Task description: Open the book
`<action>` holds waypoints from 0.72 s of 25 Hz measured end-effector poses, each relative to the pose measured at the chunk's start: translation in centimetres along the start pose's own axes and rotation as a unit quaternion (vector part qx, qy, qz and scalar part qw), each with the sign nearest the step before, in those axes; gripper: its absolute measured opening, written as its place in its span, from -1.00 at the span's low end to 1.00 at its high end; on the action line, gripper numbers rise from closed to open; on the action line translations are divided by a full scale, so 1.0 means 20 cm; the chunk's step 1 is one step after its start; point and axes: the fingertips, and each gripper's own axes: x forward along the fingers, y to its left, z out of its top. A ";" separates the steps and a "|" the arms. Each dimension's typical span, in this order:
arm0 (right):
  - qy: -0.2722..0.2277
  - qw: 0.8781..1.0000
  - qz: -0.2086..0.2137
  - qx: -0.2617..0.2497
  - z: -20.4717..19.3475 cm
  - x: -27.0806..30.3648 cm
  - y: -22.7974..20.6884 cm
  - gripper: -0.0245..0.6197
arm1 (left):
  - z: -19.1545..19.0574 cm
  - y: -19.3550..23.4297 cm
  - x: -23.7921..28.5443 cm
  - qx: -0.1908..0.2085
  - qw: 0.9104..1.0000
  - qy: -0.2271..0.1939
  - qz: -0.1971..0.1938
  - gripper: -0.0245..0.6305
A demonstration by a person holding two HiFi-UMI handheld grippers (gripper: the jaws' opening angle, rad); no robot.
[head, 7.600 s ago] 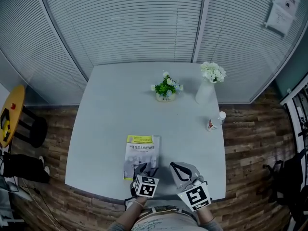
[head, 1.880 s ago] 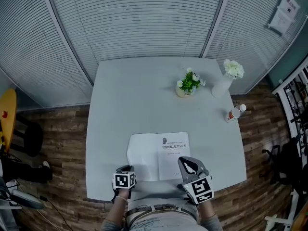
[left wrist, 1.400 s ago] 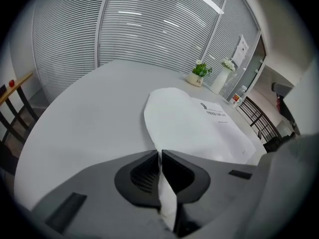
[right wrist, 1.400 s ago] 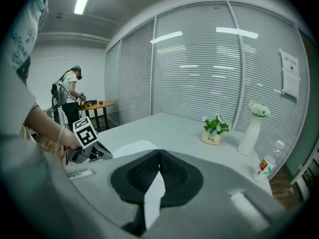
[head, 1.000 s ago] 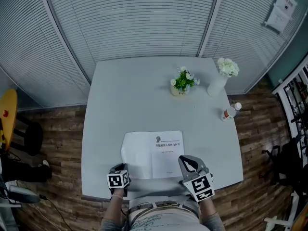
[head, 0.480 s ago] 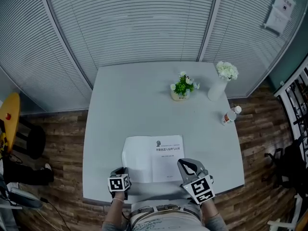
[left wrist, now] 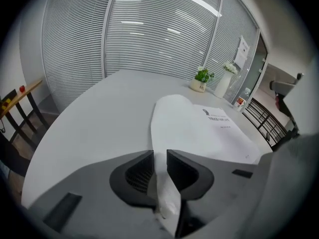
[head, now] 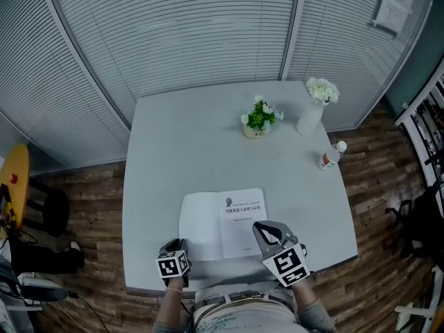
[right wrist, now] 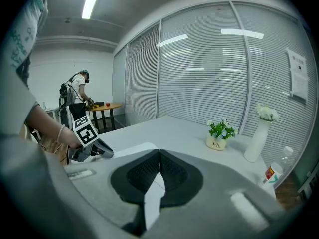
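Two tools on this one, one in each hand. The book [head: 222, 217] is lying open at the bottom middle of the head view, near the front edge of the tabletop [head: 187, 144]. Its white pages face up, with a bit of print on the right-hand one.

My left tool [head: 176, 245] is at the book's lower left corner. In the left gripper view its jaws have just been opening, so there's only a narrow gap now. The left leaf runs back through that gap, loose and a bit bulged, and the pads aren't squeezing it.

My right tool [head: 259, 227] is at the book's lower right corner. In the right gripper view its jaws are closed together on the edge of the right-hand page, and a white strip of paper shows between the pads.

Toward the top right of the head view there's a small potted plant [head: 259, 116] and a white vase [head: 309, 116] of white flowers. A bottle [head: 331, 155] stands by the tabletop's right edge. All three are well apart from the book.

At the left of the right gripper view, a person [right wrist: 77, 96] stands by a round table.
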 end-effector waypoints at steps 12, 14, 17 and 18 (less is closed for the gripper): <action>0.002 1.000 0.004 0.002 0.00 0.03 0.02 -0.86 | 0.11 -0.11 -0.04 0.016 0.999 -0.035 -0.015 -0.68; 0.001 1.000 0.003 0.005 0.00 0.03 0.02 -0.87 | 0.13 -0.16 -0.05 0.017 0.999 -0.037 -0.035 -0.68; 0.001 1.000 0.005 0.005 0.00 0.04 0.03 -0.88 | 0.16 -0.22 -0.05 0.021 0.998 -0.047 -0.047 -0.68; 0.002 1.000 0.005 0.004 0.00 0.04 0.04 -0.88 | 0.16 -0.24 -0.05 0.022 0.997 -0.049 -0.050 -0.68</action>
